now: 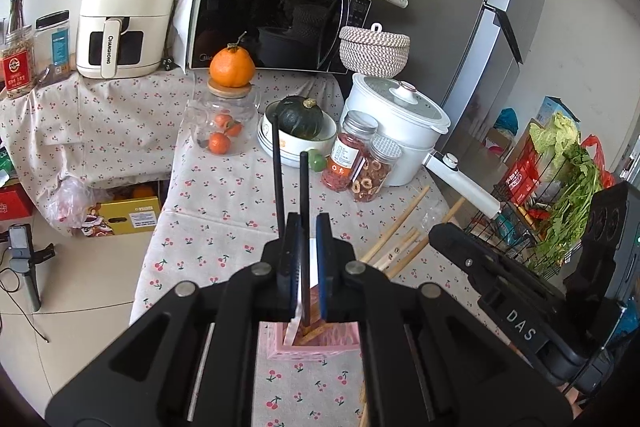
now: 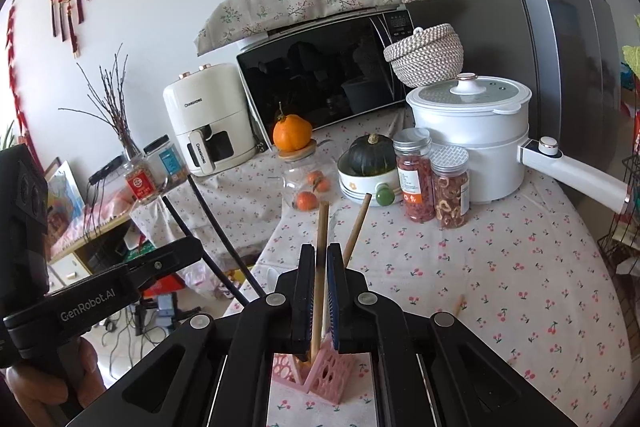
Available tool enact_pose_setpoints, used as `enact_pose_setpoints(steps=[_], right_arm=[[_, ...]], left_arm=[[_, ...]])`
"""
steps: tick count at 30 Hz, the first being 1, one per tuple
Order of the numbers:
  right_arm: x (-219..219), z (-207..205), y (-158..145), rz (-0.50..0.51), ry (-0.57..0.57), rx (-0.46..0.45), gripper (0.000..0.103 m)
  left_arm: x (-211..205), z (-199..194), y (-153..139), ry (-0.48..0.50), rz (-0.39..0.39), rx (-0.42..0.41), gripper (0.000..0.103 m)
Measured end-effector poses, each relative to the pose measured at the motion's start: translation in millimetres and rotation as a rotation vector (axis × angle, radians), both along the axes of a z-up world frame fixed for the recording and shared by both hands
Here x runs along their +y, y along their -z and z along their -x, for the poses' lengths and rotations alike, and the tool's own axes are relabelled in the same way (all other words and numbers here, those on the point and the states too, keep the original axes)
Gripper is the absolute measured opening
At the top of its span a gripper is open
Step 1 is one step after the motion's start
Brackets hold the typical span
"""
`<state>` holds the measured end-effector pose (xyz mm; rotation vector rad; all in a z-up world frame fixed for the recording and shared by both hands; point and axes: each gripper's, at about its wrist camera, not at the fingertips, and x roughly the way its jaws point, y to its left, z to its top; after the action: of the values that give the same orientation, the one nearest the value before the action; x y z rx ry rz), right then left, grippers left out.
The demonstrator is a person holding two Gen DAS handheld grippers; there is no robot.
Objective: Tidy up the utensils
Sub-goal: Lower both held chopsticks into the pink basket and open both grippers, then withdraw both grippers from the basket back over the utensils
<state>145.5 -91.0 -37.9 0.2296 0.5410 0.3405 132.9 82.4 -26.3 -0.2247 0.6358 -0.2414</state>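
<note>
A pink perforated holder stands on the cherry-print tablecloth at the near edge; it also shows in the right wrist view. My left gripper has its jaws narrowly apart around black chopsticks standing in the holder; a second black stick leans left. My right gripper is shut on a wooden chopstick whose lower end is in the holder; another wooden chopstick leans right. Several wooden chopsticks lie on the table between the grippers.
Behind stand a glass jar with oranges, a bowl with a green squash, two spice jars, a white electric pot, a microwave and an air fryer. A wire rack with greens is right.
</note>
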Motion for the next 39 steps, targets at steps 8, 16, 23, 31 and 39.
enact_pose_setpoints(steps=[8, 16, 23, 31, 39], right_arm=[[-27.8, 7.8, -20.7, -0.127, 0.027, -0.026, 0.033], [-61.8, 16.6, -30.5, -0.132, 0.064, -0.004, 0.056], [-86.9, 26.0, -19.2, -0.028, 0.08, 0.067, 0.068], [-97.7, 35.8, 11.0, 0.102, 0.077, 0.208, 0.081], [-108.1, 26.7, 63.2, 0.215, 0.123, 0.477, 0.082]], left_arm=[[10.9, 15.1, -16.1, -0.051, 0.011, -0.062, 0.053], [15.1, 30.0, -17.1, -0.094, -0.047, -0.053, 0.083], [4.8, 42.4, 9.7, -0.045, -0.154, 0.067, 0.098], [-13.1, 46.8, 46.5, 0.041, -0.202, 0.258, 0.098], [-47.5, 49.1, 81.7, 0.136, -0.232, 0.424, 0.098]])
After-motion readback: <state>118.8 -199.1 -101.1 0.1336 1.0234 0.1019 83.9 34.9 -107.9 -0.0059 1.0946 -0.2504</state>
